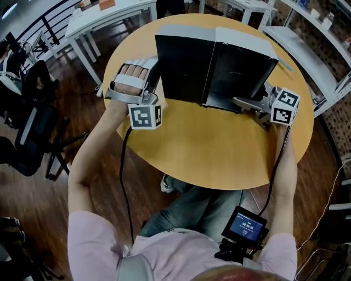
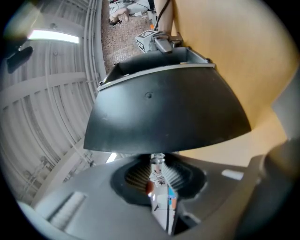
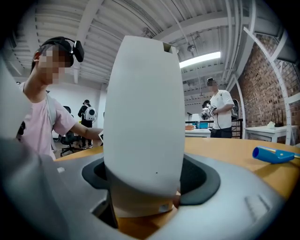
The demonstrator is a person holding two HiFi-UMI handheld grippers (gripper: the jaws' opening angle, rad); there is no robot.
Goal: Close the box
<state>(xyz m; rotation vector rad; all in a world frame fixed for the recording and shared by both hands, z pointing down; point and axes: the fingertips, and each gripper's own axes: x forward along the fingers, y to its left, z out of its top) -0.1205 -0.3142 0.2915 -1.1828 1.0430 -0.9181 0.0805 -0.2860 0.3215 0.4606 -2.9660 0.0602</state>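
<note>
A box [image 1: 216, 66] with a white outside and a black inside stands open on the round wooden table [image 1: 208, 156], its two halves spread like a book. My left gripper [image 1: 152, 82] is at the box's left side. In the left gripper view its jaws [image 2: 158, 161] are nearly together on a thin edge of the black-faced panel [image 2: 164, 112]. My right gripper [image 1: 239, 101] reaches in from the right. In the right gripper view the white panel [image 3: 145, 108] stands upright between its jaws [image 3: 145, 192], and they are shut on it.
A blue pen-like thing [image 3: 274, 154] lies on the table beyond the box. White tables [image 1: 109, 16] stand behind, shelving [image 1: 307, 49] is on the right and office chairs [image 1: 27, 126] are on the left. Another person [image 3: 220, 112] stands in the background.
</note>
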